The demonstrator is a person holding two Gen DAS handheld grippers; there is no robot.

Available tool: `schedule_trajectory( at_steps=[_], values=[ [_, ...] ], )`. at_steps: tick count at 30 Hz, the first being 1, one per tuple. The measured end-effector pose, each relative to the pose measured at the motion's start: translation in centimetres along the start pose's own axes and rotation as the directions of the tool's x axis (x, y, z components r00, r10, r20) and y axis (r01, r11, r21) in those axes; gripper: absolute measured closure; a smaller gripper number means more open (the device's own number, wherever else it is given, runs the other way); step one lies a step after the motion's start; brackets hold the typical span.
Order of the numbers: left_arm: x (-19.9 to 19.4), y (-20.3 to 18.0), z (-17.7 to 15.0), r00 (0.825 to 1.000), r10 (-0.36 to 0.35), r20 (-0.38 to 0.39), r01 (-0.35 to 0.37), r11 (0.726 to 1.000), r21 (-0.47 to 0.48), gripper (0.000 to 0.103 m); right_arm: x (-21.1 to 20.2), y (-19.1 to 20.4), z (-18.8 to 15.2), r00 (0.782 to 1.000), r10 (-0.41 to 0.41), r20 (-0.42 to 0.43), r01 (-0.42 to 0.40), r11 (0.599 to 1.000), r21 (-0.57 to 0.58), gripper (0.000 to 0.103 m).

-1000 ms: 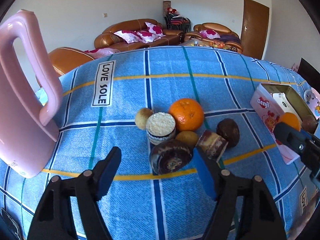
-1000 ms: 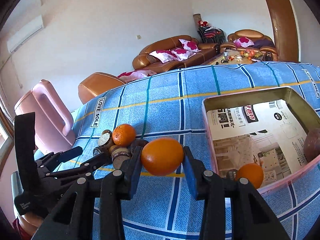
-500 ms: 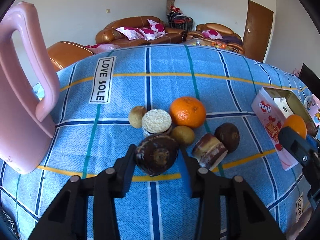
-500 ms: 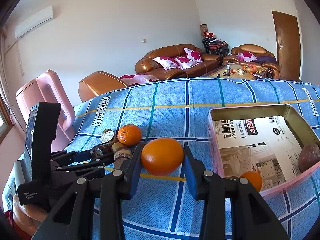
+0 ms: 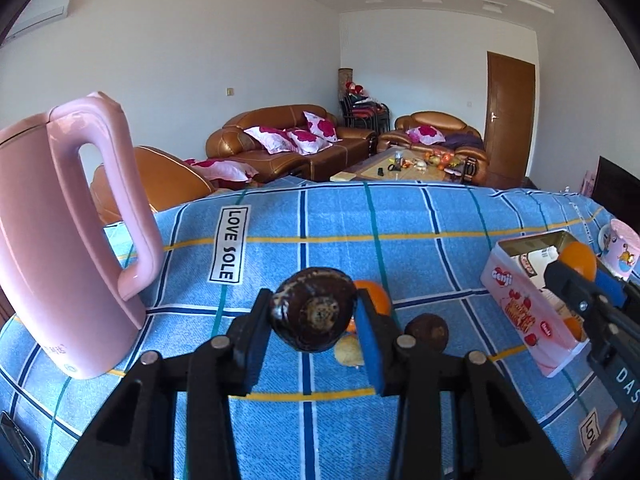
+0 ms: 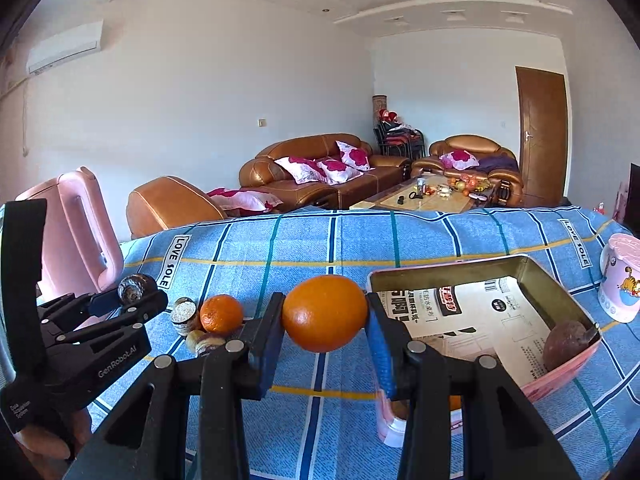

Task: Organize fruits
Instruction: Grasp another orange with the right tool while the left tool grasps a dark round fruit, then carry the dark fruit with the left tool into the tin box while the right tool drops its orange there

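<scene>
My left claw (image 5: 314,316) is clenched on a dark brown round fruit (image 5: 313,314), held clear above the blue checked surface (image 5: 400,220). My right claw (image 6: 325,314) grips an orange (image 6: 325,313), lifted just left of the pink tin box (image 6: 568,370). Inside that box a brown fruit (image 6: 566,344) sits against the near wall. On the cloth between my claws lie a mandarin (image 6: 221,314) and a few smaller fruits. A pink kettle (image 5: 60,240) stands at far left.
</scene>
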State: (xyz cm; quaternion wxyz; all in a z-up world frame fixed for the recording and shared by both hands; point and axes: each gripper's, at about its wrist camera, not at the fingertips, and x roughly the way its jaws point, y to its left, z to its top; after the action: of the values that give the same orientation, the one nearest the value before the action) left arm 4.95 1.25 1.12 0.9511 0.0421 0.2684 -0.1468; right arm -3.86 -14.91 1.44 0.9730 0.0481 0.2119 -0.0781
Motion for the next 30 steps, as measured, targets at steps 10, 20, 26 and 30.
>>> schedule_trajectory(
  at_steps=[10,20,26,30],
  values=[
    [-2.0,2.7,0.6,0.955,-0.273,0.119,0.291,0.942,-0.168,0.061,-1.5,0.2,0.5,0.993,-0.072,0.090,0.078,0.995,-0.056,0.061],
    [-2.2,-0.5,0.0,0.970,-0.206,0.127,0.211,0.977,-0.027,0.061,-2.2,-3.1,0.6,0.985,-0.134,0.109,0.145,0.985,-0.096,0.061],
    [-2.0,-1.7,-0.5,0.977,-0.185,0.109,0.187,0.982,-0.010,0.061,-2.4,-8.4,0.7,0.974,-0.208,0.095,0.215,0.974,-0.072,0.062],
    [-2.2,-3.5,-0.8,0.979,-0.179,0.096,0.179,0.984,0.010,0.061,-2.7,-11.4,0.9,0.967,-0.238,0.090,0.241,0.970,-0.027,0.062]
  ],
)
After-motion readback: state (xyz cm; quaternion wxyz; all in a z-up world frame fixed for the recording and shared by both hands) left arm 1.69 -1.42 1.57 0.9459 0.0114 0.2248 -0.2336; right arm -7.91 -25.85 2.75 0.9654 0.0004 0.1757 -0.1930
